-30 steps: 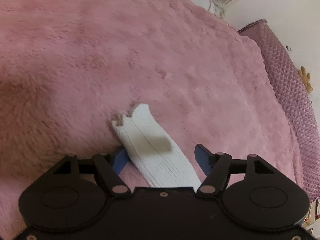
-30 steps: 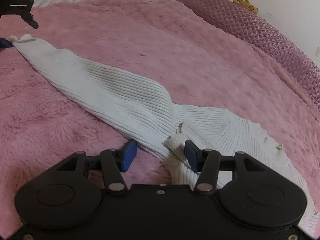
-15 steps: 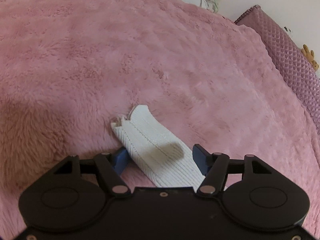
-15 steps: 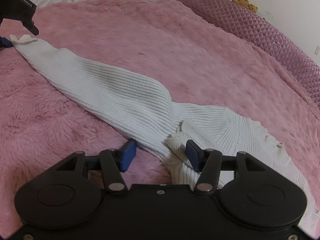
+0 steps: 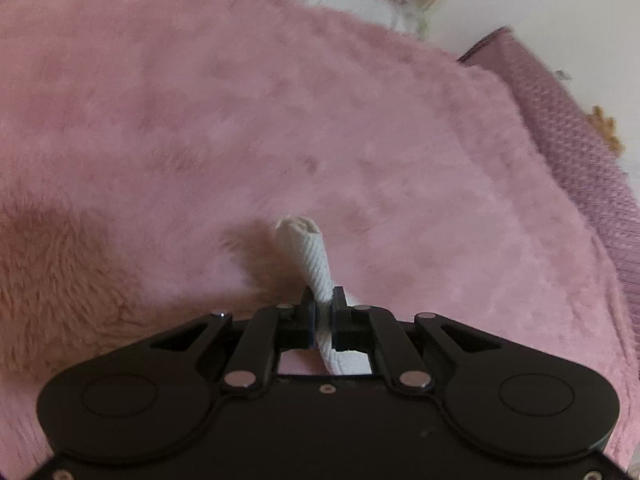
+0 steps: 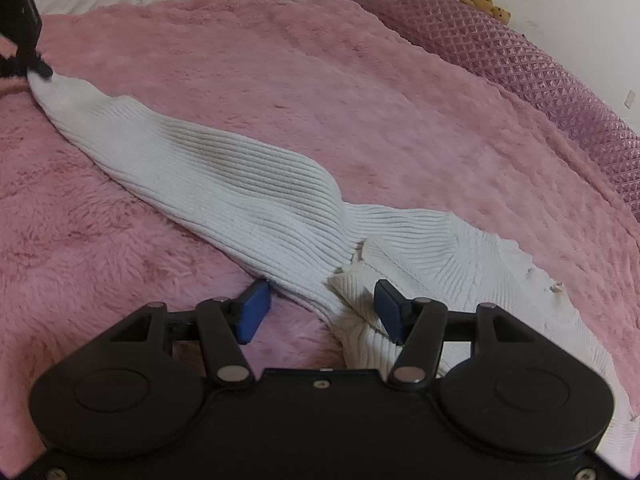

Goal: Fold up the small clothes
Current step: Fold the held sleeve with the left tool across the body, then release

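The folding has hardly begun, by the look of it: the white ribbed garment [image 6: 240, 184] lies stretched out unfolded across the fluffy pink blanket [image 6: 320, 80], running from the upper left of the right wrist view down to the lower right, where its wider part bunches in loose wrinkles. No fold shows anywhere along it, so every fold is yet to be made; what seems done so far is only the taking hold of one end. The left gripper [image 5: 323, 312] has its jaws pressed together on the narrow end of the garment [image 5: 316, 264], which is pinched into a thin roll that sticks out past the jaws toward the middle of the left wrist view; those jaws have just been closing onto the cloth. In the right wrist view that same gripper shows as a dark shape at the upper left, at the garment's far tip. The right gripper [image 6: 320, 308] stands with its jaws about half apart, one blue pad on either side of the bunched cloth at lower centre, the right pad close against the knit but not squeezing it.
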`<state>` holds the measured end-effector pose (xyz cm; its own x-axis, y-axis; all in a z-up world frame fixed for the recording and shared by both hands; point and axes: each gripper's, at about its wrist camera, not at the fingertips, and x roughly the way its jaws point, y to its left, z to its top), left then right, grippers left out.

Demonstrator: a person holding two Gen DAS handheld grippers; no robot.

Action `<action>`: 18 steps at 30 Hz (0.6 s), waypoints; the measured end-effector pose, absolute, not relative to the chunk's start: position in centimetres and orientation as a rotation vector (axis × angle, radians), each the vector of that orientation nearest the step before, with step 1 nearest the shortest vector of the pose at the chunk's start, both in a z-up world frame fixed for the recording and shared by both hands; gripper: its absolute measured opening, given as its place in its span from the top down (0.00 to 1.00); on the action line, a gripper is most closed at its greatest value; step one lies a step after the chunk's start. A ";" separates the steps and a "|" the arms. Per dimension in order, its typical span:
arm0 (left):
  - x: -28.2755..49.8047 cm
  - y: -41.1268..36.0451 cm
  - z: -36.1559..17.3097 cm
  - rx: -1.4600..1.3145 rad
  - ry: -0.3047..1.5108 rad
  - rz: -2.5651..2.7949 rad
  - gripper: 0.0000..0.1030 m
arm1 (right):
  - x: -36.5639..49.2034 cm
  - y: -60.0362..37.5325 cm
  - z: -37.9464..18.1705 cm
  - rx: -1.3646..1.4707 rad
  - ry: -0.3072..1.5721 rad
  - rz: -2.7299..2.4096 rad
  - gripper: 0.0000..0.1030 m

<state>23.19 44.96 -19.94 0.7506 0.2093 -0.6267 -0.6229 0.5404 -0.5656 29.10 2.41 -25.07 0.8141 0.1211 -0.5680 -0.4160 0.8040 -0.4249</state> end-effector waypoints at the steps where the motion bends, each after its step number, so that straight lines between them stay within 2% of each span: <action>1: 23.1 44.6 -19.3 -0.868 0.514 0.498 0.97 | 29.2 2.3 -25.1 -0.563 0.559 0.309 0.43; 10: 24.7 38.4 -13.0 -0.885 0.422 0.160 0.97 | 30.1 1.3 -25.0 -0.476 0.612 0.345 0.43; 15: 26.4 32.6 -9.2 -0.871 0.415 -0.029 0.97 | 28.7 -1.4 -21.8 -0.322 0.583 0.346 0.43; 18: 27.4 29.2 -7.6 -0.874 0.419 -0.120 0.97 | 27.8 -3.9 -20.0 -0.273 0.566 0.304 0.39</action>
